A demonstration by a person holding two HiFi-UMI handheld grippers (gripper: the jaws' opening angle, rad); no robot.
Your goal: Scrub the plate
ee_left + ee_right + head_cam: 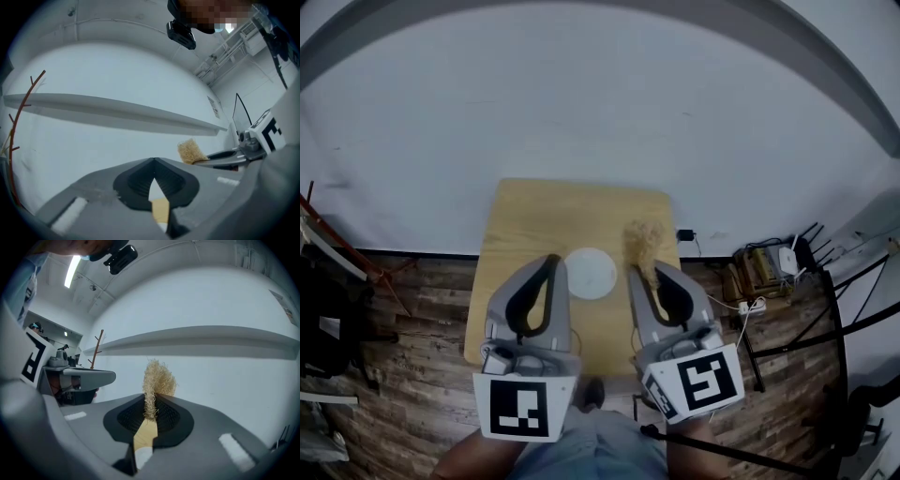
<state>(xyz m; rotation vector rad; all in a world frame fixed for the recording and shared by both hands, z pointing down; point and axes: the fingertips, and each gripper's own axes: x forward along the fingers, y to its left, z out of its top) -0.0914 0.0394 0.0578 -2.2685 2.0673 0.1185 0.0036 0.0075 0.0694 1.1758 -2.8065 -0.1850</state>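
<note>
A white round plate point(588, 273) lies on the small wooden table point(525, 225), near its middle front. My right gripper point(640, 272) is shut on a tan fibrous scrubber point(643, 242), held just right of the plate and above the table. In the right gripper view the scrubber point(157, 380) sticks up out of the closed jaws. My left gripper point(557, 263) hovers at the plate's left edge, shut with nothing in it. From the left gripper view the scrubber point(190, 151) shows off to the right, with the right gripper's arm behind it.
The table stands against a white wall point(600, 122) on a wood-plank floor point(403, 375). Cables, a power strip and boxes point(764, 272) lie right of the table. A red rack point(328, 234) stands at the left. The person's legs are at the table's front edge.
</note>
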